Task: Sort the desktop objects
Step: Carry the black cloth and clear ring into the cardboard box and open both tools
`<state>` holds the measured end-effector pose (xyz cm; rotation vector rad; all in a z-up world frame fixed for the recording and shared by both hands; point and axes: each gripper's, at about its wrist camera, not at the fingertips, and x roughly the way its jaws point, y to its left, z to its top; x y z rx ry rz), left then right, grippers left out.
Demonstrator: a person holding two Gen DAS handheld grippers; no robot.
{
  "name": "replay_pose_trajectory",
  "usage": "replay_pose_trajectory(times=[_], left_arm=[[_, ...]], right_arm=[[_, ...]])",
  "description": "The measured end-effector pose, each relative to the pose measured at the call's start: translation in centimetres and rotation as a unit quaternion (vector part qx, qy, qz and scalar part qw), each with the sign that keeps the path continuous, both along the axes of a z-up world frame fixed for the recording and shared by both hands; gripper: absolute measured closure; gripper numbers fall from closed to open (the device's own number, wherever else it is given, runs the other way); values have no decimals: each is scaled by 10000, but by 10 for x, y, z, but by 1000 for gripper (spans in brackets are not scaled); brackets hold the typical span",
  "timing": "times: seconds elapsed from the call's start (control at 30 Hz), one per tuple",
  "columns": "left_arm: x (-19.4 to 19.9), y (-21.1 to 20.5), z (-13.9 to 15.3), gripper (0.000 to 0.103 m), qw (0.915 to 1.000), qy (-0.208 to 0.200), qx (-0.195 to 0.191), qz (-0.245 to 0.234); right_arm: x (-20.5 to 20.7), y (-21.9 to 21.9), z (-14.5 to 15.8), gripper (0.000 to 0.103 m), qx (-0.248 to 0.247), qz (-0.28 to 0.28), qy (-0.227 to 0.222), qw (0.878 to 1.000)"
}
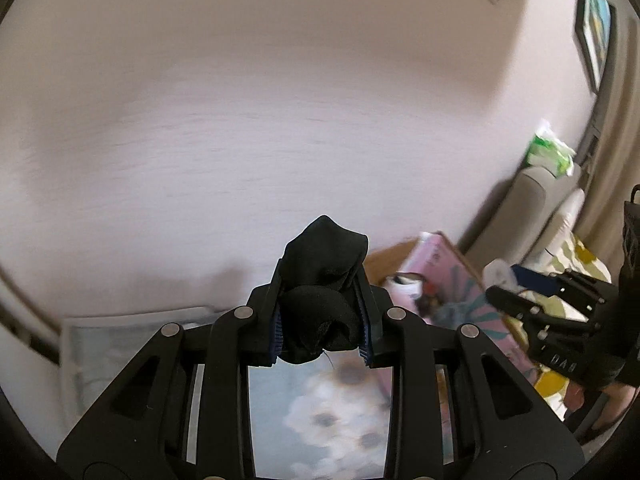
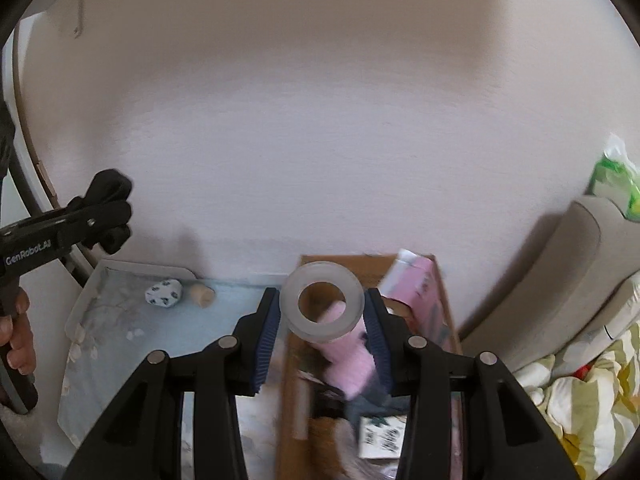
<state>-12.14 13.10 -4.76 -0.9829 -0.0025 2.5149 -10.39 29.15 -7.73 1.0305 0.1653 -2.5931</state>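
Observation:
My left gripper (image 1: 320, 292) is shut on a bunched black cloth (image 1: 324, 256), held up in front of the pale wall. In the right wrist view it shows at the left edge as the left gripper (image 2: 106, 216), with the cloth sticking out of its tips. My right gripper (image 2: 322, 300) is shut on a translucent tape roll (image 2: 354, 300), hanging above an open cardboard box (image 2: 292, 360) that holds a pink roll (image 2: 348, 364) and a pink carton (image 2: 420, 280). A white patterned die (image 2: 164, 292) and a beige stub (image 2: 202, 294) lie on the blue floral table mat (image 2: 120, 320).
A grey sofa arm (image 2: 560, 280) stands right of the box, with a green tissue pack (image 2: 612, 180) on top and a yellow floral blanket (image 2: 580, 400) below. A person's hand (image 2: 16, 332) grips the left handle. A framed picture (image 1: 596, 36) hangs on the wall.

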Motion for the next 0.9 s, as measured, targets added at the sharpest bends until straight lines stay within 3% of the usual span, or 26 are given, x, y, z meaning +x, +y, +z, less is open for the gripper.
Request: replay_pose_trajectory(times=[0.2, 0.43, 0.9], left_arm=[[4, 68, -20, 77, 9983, -252, -138, -508], [-6, 138, -63, 77, 9936, -617, -439, -844], [-1, 186, -98, 77, 9870, -870, -775, -1111]], right_arm=[[1, 40, -25, 64, -32, -47, -357, 9993], [6, 68, -53, 64, -107, 35, -727, 9973], [9, 90, -71, 64, -400, 185, -1028, 9937]])
